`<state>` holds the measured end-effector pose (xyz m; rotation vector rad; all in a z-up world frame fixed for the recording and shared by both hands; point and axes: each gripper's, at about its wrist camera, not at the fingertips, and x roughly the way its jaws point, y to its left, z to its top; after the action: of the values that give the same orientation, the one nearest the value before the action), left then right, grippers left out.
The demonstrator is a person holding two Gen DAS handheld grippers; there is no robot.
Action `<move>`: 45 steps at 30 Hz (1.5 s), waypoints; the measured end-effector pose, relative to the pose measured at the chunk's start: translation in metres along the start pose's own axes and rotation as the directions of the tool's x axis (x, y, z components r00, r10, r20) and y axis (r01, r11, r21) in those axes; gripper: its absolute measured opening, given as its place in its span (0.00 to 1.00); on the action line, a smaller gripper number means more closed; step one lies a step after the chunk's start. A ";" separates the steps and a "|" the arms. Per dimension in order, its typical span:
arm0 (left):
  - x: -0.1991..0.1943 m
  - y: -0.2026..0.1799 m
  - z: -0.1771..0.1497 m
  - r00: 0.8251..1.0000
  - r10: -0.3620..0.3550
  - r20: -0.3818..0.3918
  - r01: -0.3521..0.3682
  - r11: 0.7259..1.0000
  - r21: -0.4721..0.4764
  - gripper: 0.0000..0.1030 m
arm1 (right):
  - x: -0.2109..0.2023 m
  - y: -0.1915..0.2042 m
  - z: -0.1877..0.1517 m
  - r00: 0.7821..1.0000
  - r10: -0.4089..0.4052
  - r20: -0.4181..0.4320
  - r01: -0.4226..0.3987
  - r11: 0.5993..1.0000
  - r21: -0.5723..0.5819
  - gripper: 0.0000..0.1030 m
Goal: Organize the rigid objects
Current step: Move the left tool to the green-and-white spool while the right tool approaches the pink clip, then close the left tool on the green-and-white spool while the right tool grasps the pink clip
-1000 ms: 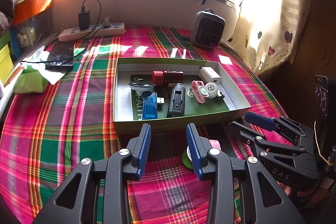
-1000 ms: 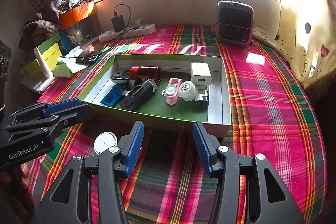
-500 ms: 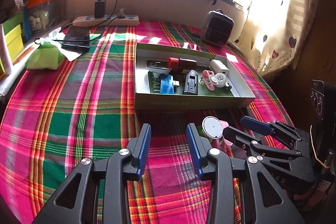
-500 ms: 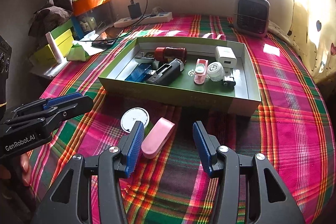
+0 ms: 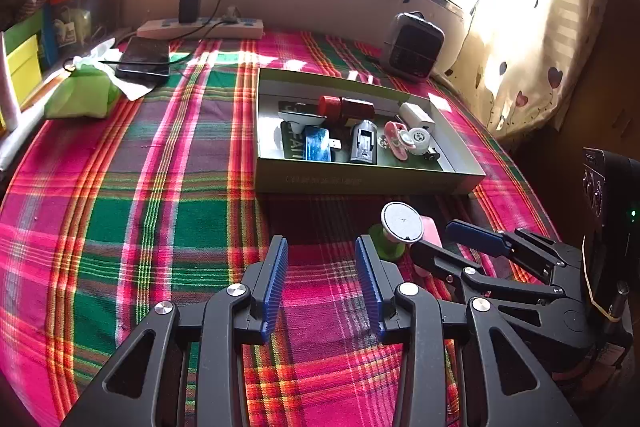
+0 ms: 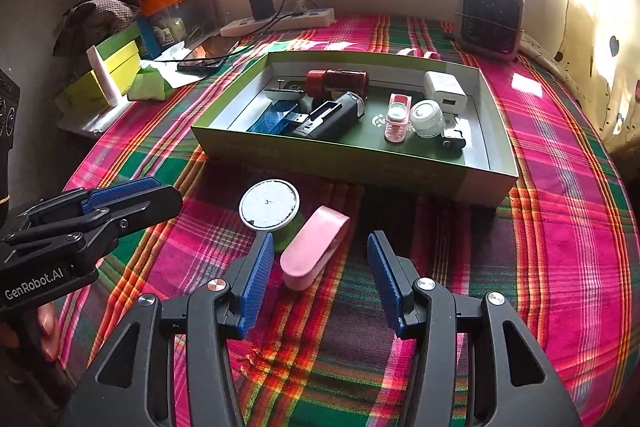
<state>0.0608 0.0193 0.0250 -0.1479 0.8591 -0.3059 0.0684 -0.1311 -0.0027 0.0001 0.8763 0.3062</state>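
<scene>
Two things are left outside the box (image 6: 352,169) on the plaid tabletop (image 6: 560,247): a round white-topped green piece (image 6: 269,203) at ten o'clock from the right gripper (image 6: 320,281), then a pink clip (image 6: 314,253) just ahead of its half-open, empty jaws; the left gripper (image 5: 322,285) hangs partly open, holding nothing; by my judgement most sorting is done, about eight items boxed already.

Left gripper (image 5: 322,283) and right gripper (image 6: 320,281) both angle downward, jaws parted, holding nothing.
</scene>
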 end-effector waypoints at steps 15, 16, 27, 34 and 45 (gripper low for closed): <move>0.004 0.008 -0.002 1.000 -0.007 -0.017 0.007 1.000 -0.013 0.33 | 0.013 -0.001 -0.001 0.995 -0.090 -0.044 0.088 0.995 -0.043 0.49; 0.004 0.008 -0.001 1.000 -0.010 -0.018 0.010 1.000 -0.013 0.33 | 0.014 -0.001 0.000 0.995 -0.093 -0.044 0.091 0.995 -0.043 0.49; 0.013 0.001 0.001 0.999 -0.030 -0.040 0.030 1.000 -0.001 0.34 | 0.017 -0.001 0.003 0.995 -0.091 -0.034 0.088 0.994 -0.062 0.48; 0.018 -0.007 0.003 0.997 -0.048 -0.052 0.049 0.999 0.015 0.38 | 0.014 -0.003 0.001 0.996 -0.084 -0.028 0.082 0.994 -0.071 0.23; 0.026 -0.031 0.008 0.996 -0.053 -0.068 0.057 0.997 0.054 0.42 | 0.007 -0.025 -0.002 0.996 -0.091 -0.025 0.090 0.995 -0.044 0.18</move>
<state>0.0768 -0.0185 0.0192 -0.1098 0.9124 -0.3875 0.0776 -0.1529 -0.0127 -0.0835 0.8937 0.2402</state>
